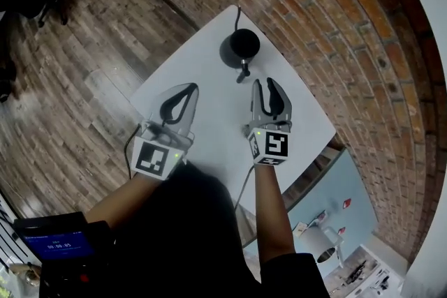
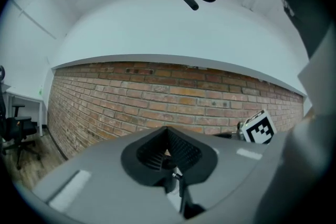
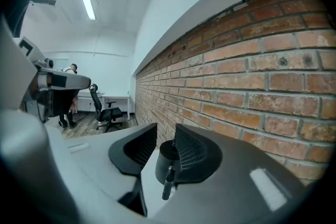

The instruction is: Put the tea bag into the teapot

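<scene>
Where the teapot sits: black teapot (image 1: 244, 45) upright near the far end of the white table (image 1: 209, 87), straight handle (image 1: 243, 73) pointing back toward the grippers.
Tea bag: can't make it out in any view.
Right gripper: right gripper (image 1: 265, 85) over the table, near the teapot and not touching it; jaws apart at a moderate gap with nothing gripped; in the right gripper view the teapot (image 3: 167, 162) shows through the gap, beyond the tips.
Left gripper: left gripper (image 1: 187, 89) beside the right one, apart from it, farther from the teapot; tips together in the left gripper view, nothing visible pinched between them.
Marker cube: right gripper's cube (image 1: 271, 146) also shows in the left gripper view (image 2: 258, 128).
Surroundings: brick wall (image 1: 335, 31) along the table's far side, wood floor (image 1: 84, 66) to the left.
</scene>
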Demonstrator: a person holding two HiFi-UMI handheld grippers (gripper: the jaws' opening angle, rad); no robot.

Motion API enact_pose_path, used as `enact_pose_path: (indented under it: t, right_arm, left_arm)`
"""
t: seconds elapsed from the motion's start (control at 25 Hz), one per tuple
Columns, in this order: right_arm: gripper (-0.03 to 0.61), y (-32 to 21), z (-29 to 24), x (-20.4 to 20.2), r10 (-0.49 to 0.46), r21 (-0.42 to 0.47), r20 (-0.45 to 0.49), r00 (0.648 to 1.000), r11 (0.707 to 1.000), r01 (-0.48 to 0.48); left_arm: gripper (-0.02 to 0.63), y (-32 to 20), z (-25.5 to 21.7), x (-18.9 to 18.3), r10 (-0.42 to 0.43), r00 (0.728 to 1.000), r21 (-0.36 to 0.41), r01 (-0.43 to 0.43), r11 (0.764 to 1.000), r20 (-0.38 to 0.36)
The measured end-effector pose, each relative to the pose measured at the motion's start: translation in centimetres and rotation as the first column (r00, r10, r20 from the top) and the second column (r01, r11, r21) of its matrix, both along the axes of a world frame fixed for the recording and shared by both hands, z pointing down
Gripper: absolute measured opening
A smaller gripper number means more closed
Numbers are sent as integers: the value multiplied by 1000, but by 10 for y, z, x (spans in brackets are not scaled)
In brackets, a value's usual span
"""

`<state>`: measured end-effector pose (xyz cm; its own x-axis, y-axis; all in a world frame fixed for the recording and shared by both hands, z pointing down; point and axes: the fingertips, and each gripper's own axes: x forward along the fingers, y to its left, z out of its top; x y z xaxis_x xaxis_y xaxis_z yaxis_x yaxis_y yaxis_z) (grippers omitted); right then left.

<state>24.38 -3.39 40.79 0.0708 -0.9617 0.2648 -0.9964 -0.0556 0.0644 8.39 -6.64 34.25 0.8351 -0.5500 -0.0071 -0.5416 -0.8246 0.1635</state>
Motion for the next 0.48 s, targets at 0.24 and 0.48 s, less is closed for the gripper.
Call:
enact_pose_path:
  t: [0.24,0.48]
  right_arm:
    - [146,-33,28,12,-10,-47,8,1000,999,11]
    - [156,-61,47,28,-13,-93,17,1000,996,15]
  left_arm:
    - [0,-7,14,-12,-20,999,-16,20,1000,34]
    - [0,-12,27,-18,-39,998,-45,42,998,55]
